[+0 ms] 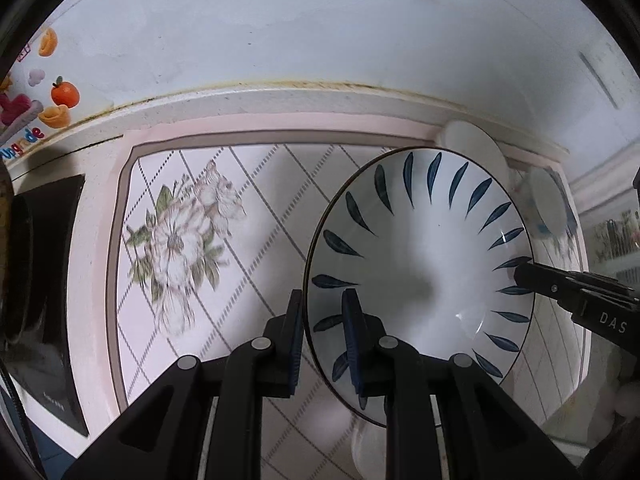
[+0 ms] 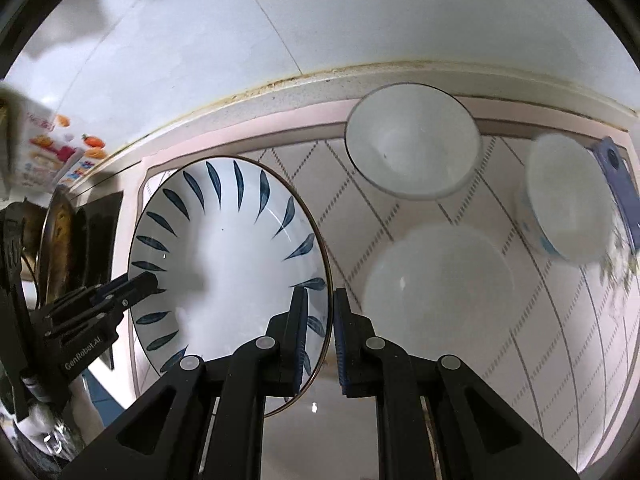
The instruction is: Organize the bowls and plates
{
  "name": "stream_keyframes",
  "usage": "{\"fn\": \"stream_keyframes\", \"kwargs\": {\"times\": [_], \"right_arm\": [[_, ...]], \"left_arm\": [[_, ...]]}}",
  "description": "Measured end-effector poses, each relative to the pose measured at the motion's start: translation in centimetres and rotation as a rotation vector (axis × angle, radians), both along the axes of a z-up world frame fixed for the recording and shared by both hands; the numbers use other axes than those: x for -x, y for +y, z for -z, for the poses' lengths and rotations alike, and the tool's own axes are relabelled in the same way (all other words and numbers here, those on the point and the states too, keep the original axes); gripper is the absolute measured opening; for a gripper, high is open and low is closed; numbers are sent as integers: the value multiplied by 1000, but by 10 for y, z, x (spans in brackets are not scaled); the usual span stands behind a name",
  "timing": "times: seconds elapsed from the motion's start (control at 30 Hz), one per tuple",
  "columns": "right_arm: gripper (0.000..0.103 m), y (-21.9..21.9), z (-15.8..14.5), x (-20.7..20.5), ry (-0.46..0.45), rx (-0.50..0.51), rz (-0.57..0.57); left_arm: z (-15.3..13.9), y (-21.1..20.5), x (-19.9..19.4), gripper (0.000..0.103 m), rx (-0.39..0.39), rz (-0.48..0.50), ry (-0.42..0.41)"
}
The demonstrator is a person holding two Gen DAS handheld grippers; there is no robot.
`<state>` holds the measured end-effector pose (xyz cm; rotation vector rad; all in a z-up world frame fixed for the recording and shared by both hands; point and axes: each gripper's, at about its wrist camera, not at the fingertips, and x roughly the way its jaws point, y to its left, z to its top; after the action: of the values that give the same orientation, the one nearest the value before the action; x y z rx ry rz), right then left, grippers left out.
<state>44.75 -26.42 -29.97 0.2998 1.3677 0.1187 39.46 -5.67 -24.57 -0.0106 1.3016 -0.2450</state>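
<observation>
Counter: floral mat (image 1: pixel 192 216) under dishes.
Grippers: left gripper (image 1: pixel 322 344) and right gripper (image 2: pixel 322 338) both clamp the leaf plate (image 2: pixel 228 264).
Left: white plate (image 2: pixel 438 292), two bowls (image 2: pixel 414 140) unstacked.

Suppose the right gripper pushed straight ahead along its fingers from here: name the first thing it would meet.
The right gripper straddles the rim of the blue-leaf plate, so the plate would slide deeper between its fingers first. Beyond that, probably the white bowl, though depth is unclear.
</observation>
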Motion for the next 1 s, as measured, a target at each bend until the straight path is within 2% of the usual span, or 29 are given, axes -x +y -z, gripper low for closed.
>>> {"fn": "stream_keyframes", "kwargs": {"times": [0.27,0.57,0.8,1.0], "right_arm": [[14,-24,-11,82,15,-1,-11],[14,-43,26,152,91,1,-20],[14,-45,54,173,130,0,-23],[14,-48,65,181,139,8,-26]], "left_arm": [[13,-29,56,16,-1,47,47],[44,-49,99,16,-35,60,104],[64,-55,110,16,-76,63,120],[75,-60,113,16,-108,58,126]]}}
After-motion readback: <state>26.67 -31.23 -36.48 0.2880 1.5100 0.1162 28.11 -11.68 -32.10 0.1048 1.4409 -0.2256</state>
